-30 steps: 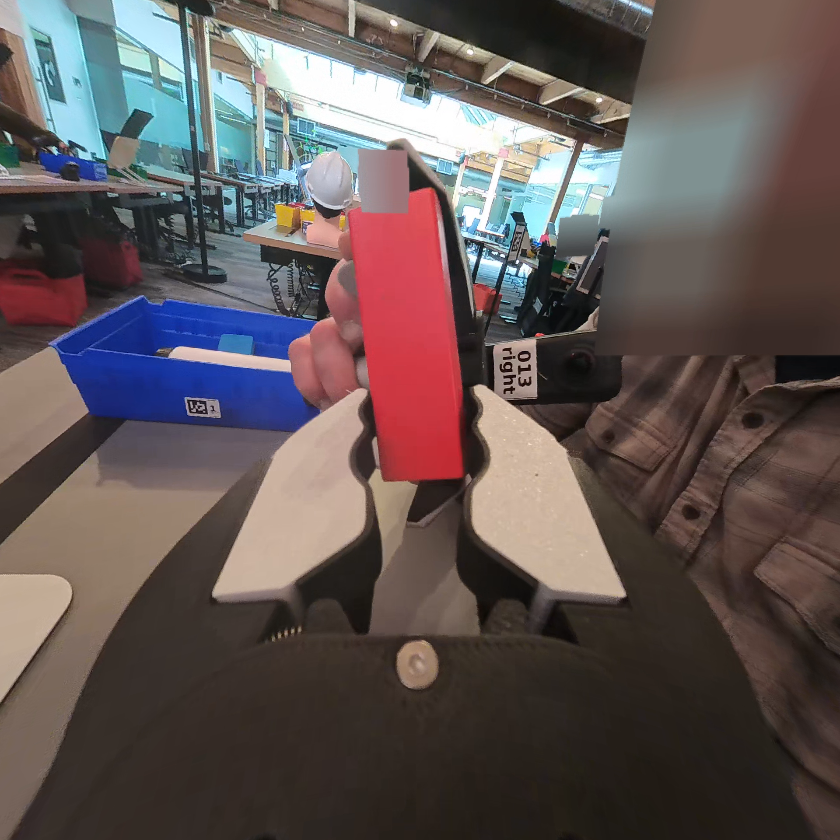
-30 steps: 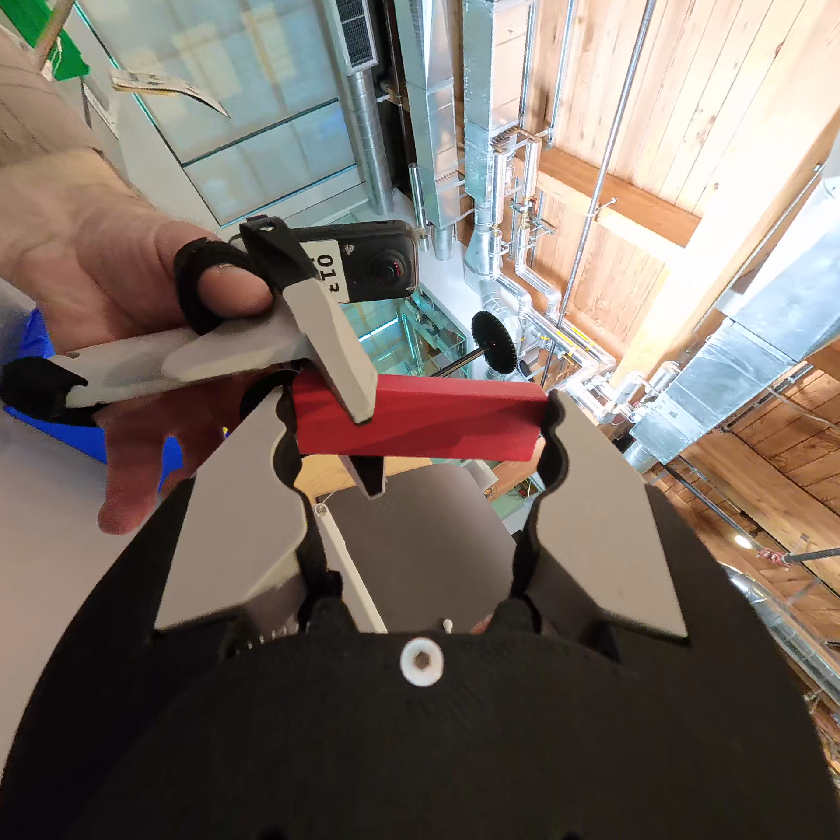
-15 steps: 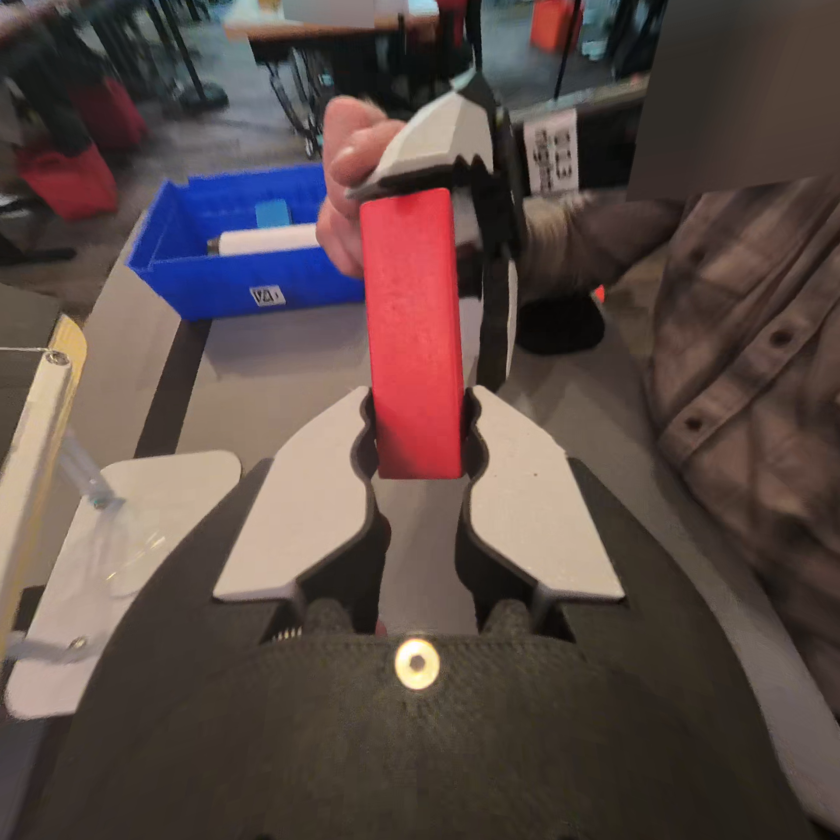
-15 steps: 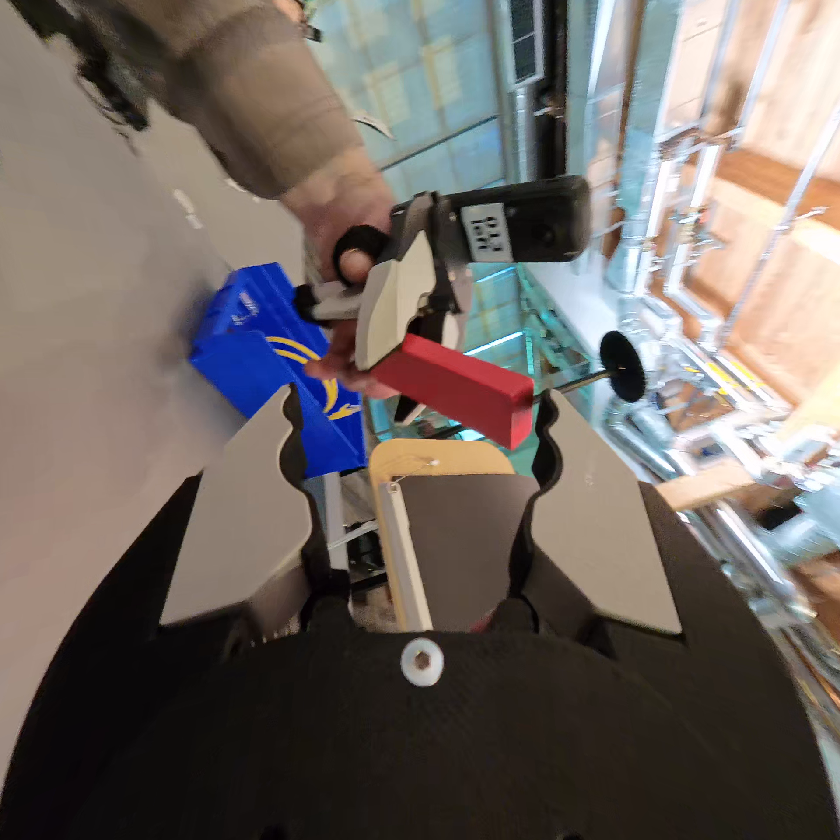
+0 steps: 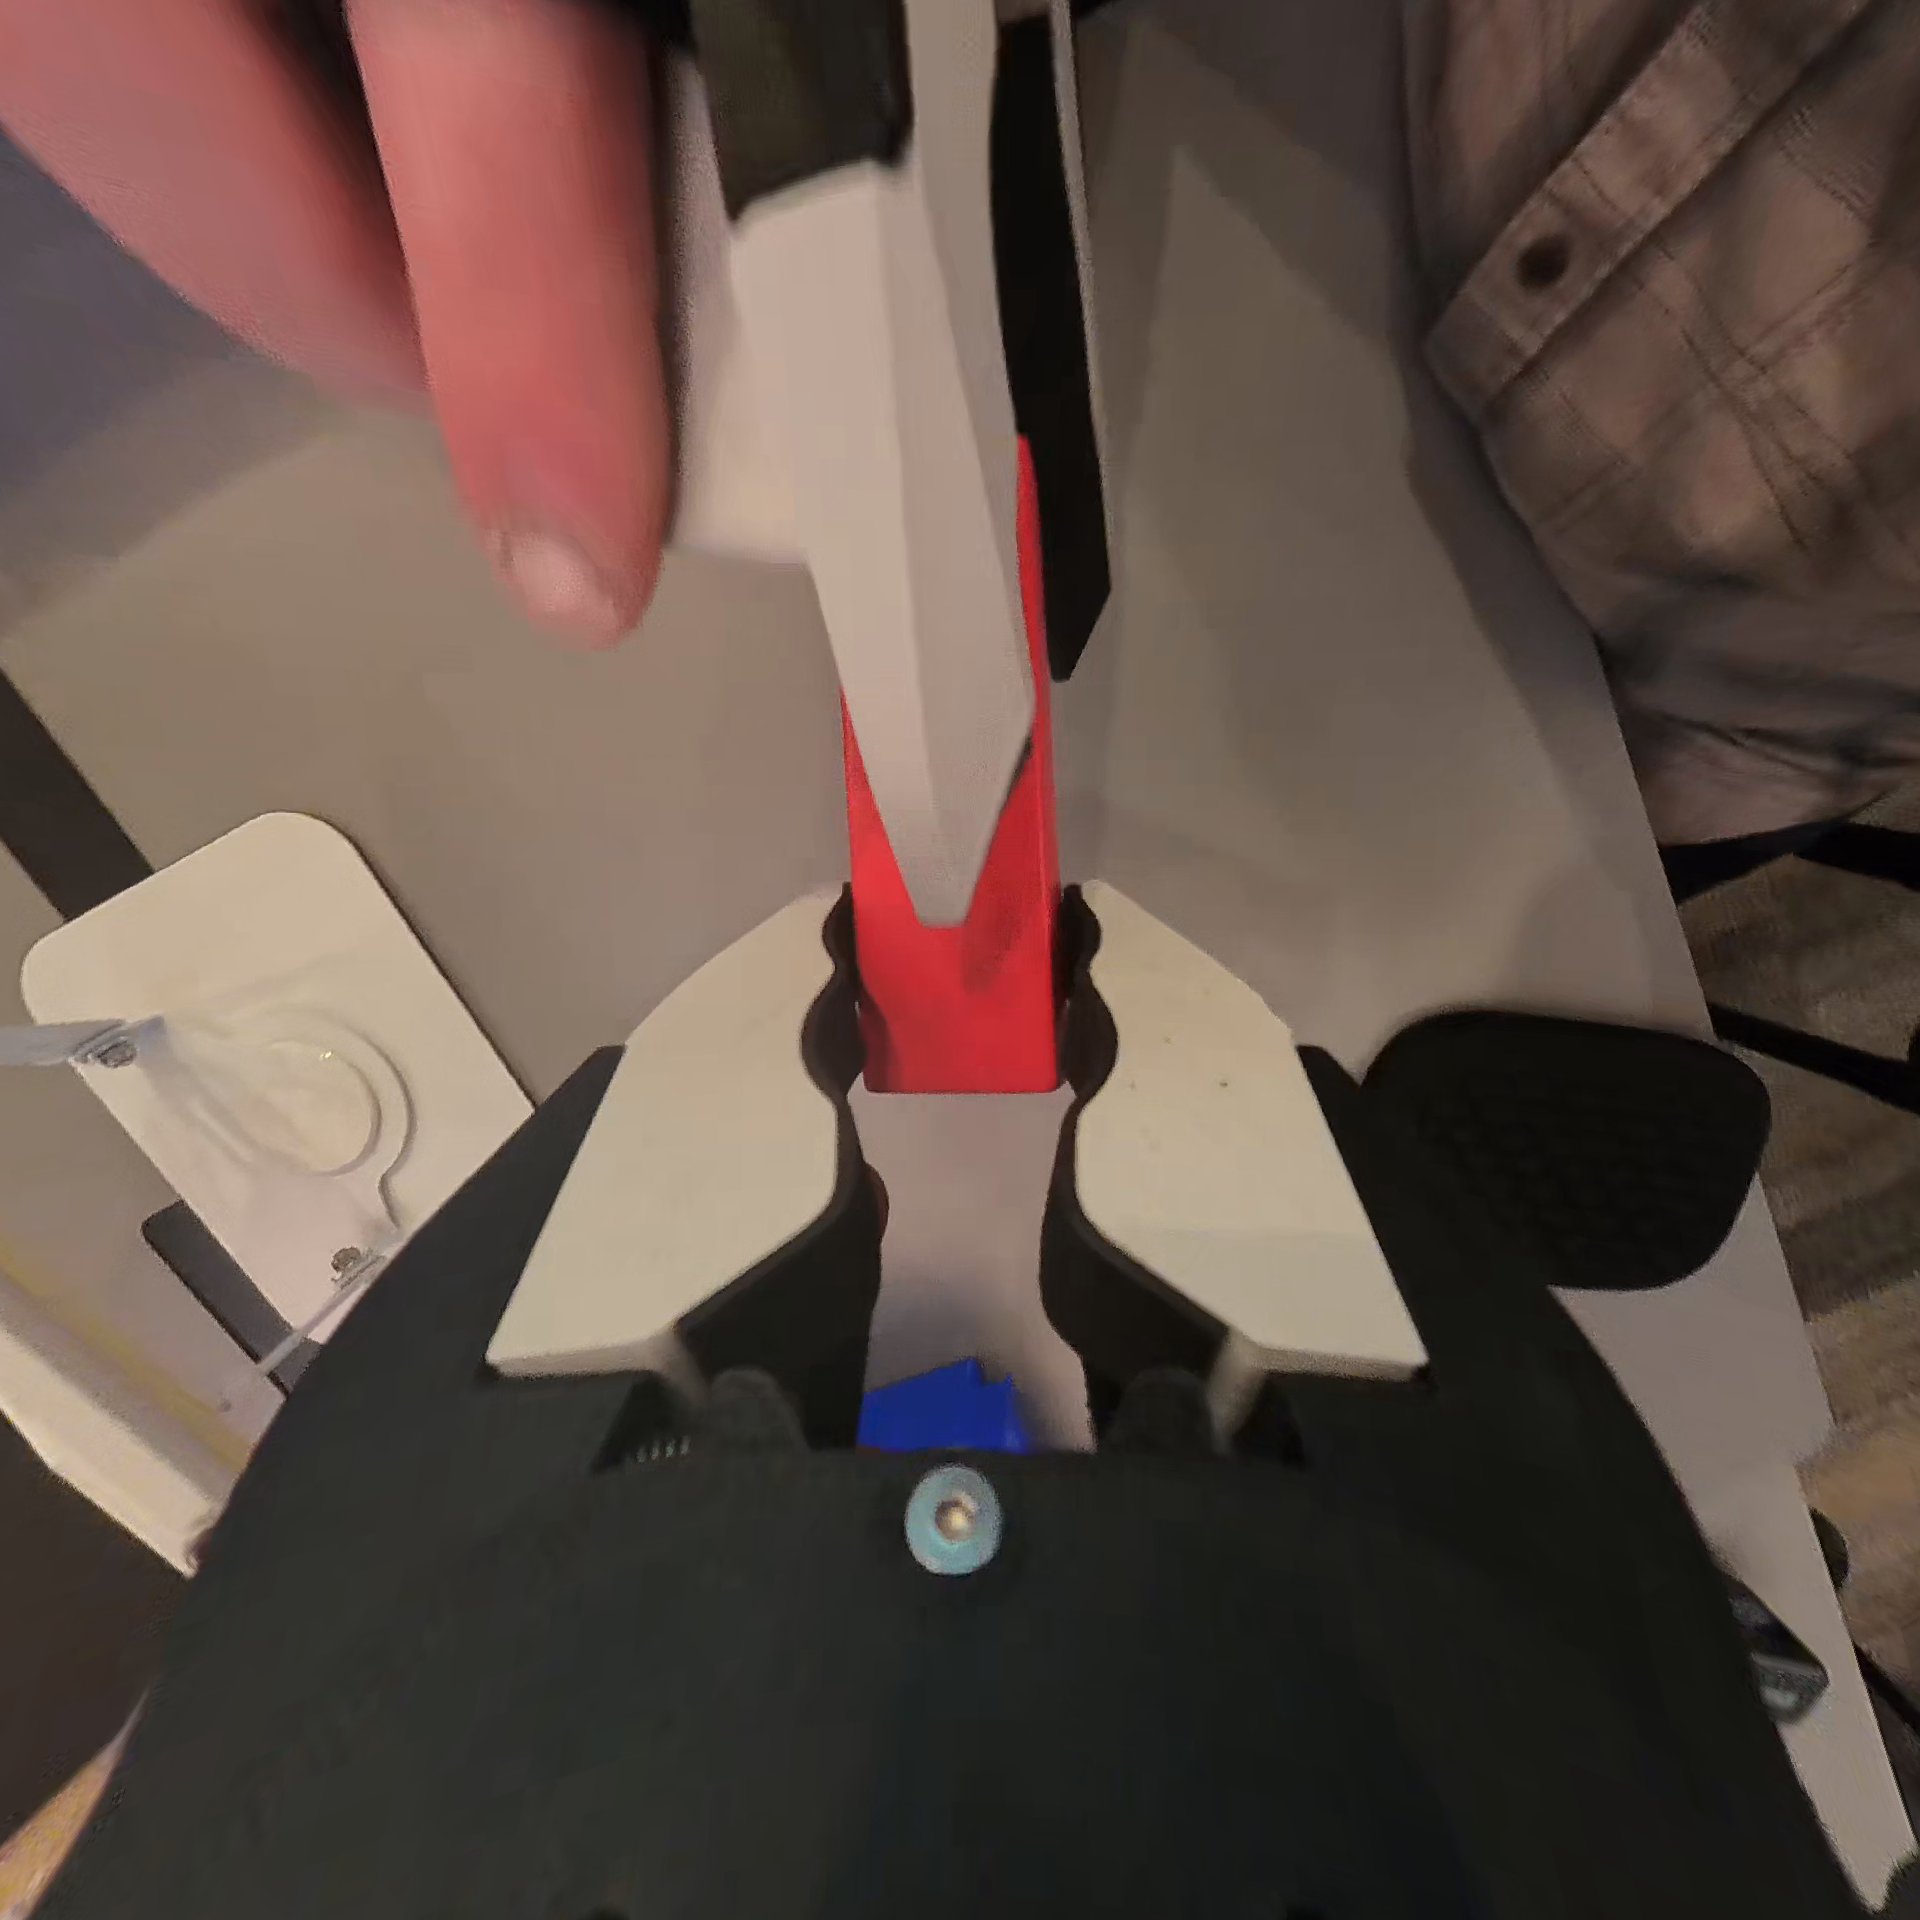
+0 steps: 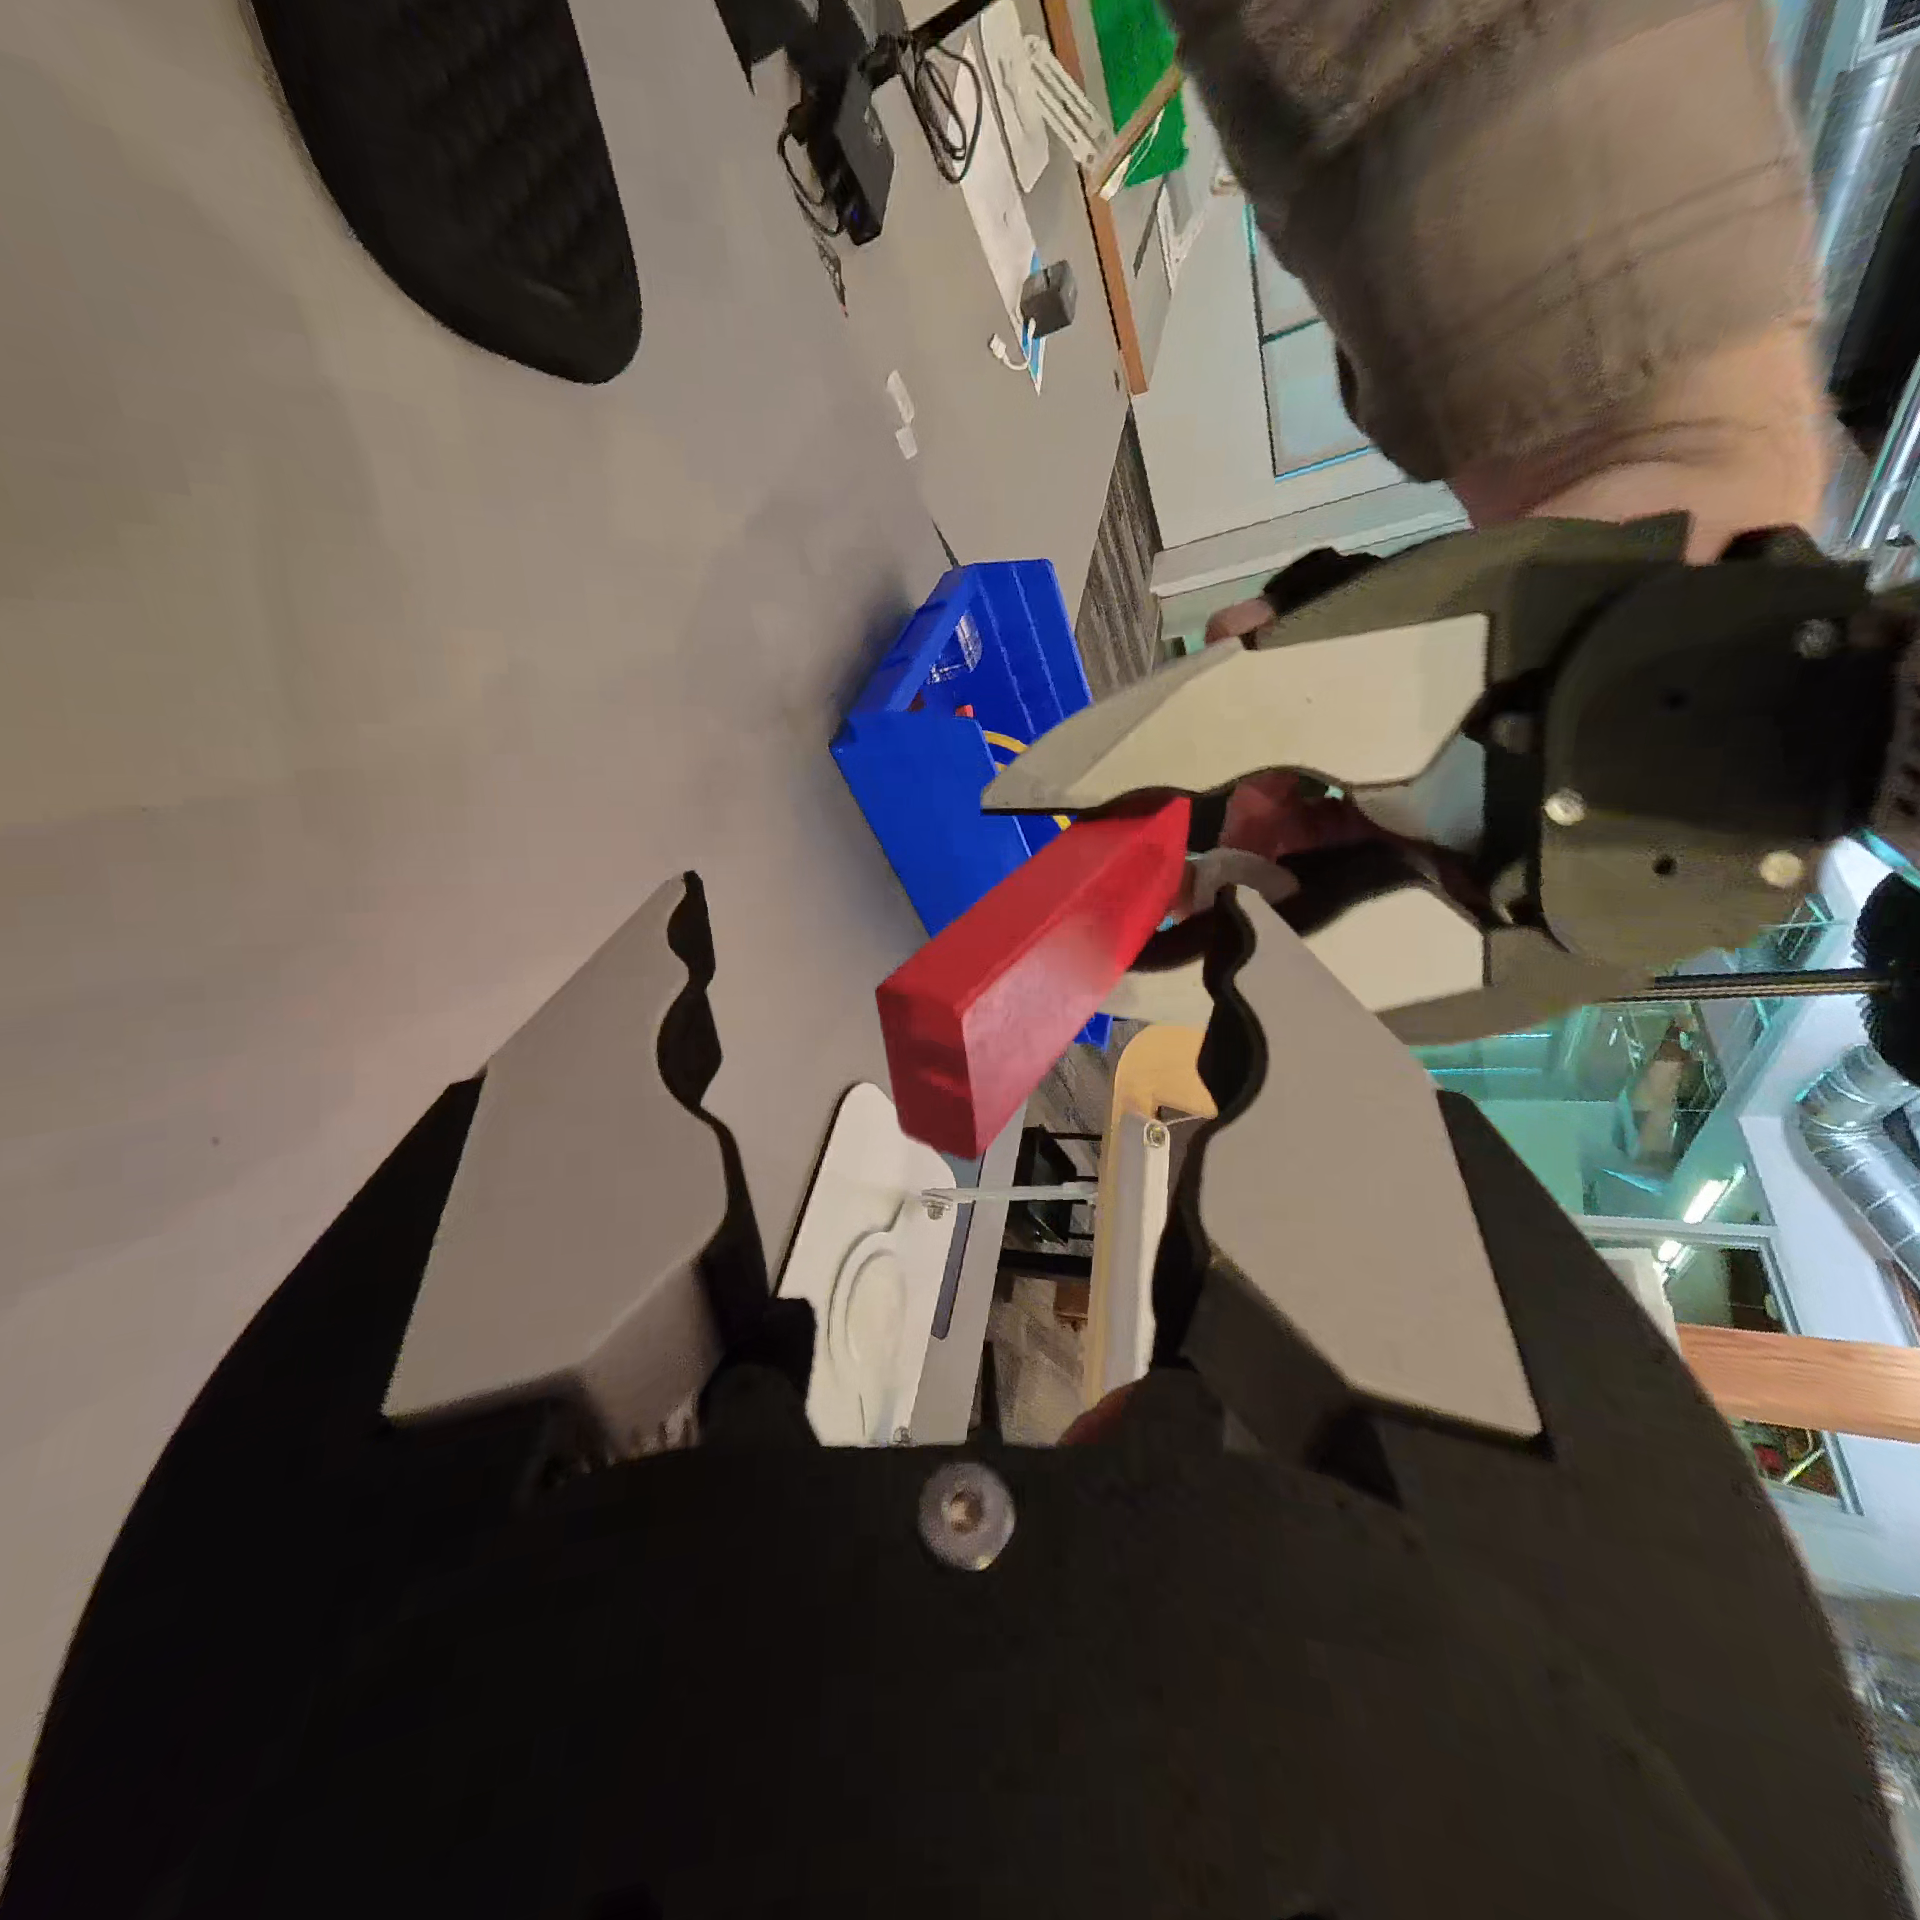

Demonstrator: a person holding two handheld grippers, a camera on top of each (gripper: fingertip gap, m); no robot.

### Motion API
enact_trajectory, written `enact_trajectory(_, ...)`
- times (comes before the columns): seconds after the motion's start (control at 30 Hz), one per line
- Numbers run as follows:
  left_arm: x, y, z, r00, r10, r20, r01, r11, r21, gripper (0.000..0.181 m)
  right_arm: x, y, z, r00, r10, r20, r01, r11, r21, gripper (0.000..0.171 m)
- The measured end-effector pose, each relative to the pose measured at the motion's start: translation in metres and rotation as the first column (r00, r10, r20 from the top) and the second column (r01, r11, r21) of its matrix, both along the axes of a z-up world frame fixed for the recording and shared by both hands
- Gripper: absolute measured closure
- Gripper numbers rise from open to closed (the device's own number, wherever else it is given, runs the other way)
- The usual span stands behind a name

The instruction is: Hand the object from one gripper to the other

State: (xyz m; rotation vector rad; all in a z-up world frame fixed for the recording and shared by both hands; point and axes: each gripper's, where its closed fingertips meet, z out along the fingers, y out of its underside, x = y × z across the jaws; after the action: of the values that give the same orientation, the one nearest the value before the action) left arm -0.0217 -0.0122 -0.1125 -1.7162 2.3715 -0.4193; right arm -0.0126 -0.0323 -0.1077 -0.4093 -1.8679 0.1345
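Red block (image 5: 961, 997) sits pinched at its near end between the two grey fingers of the left gripper (image 5: 956, 935), which are pressed against its side faces. It is held in the air above the grey table (image 5: 1299, 675) and runs straight away from that gripper's camera.

Right gripper (image 6: 956, 894) is spread wide. In its own view the block lies in the gap between its fingers, slanting from near left to far right, and touches neither. In the left wrist view one of its grey fingers crosses the top face of the block and a dark one lies to the right of it; contact there cannot be confirmed.

A person's hand (image 5: 499, 312), blurred, shows at the far left of the left wrist view, and a plaid sleeve (image 5: 1662, 364) at the far right.

On the table:
- a blue bin (image 6: 935, 748), beyond the block in the right wrist view;
- a white base plate (image 5: 239, 987), left of the left gripper;
- a black oval pad (image 5: 1558, 1143), just right of the left gripper.
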Motion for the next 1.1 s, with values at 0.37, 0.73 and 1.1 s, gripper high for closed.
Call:
enact_trajectory(0.37,0.007,-0.005,-0.007,0.986,-0.089,-0.143,0.088,0.996,-0.012,0.146,-0.004,-0.002,-0.009,0.999,-0.029,0.041,0.029,1.0,-0.002,0.063)
enact_trajectory(0.73,0.014,-0.011,-0.012,0.978,-0.124,-0.169,0.117,0.992,-0.055,0.146,-0.013,0.007,-0.021,0.996,-0.079,0.045,0.072,0.988,0.14,0.082)
enact_trajectory(1.1,0.007,-0.004,-0.017,0.974,-0.101,-0.201,0.094,0.995,-0.043,0.147,-0.01,0.018,0.0,0.992,-0.115,-0.049,0.123,0.972,0.202,0.143)
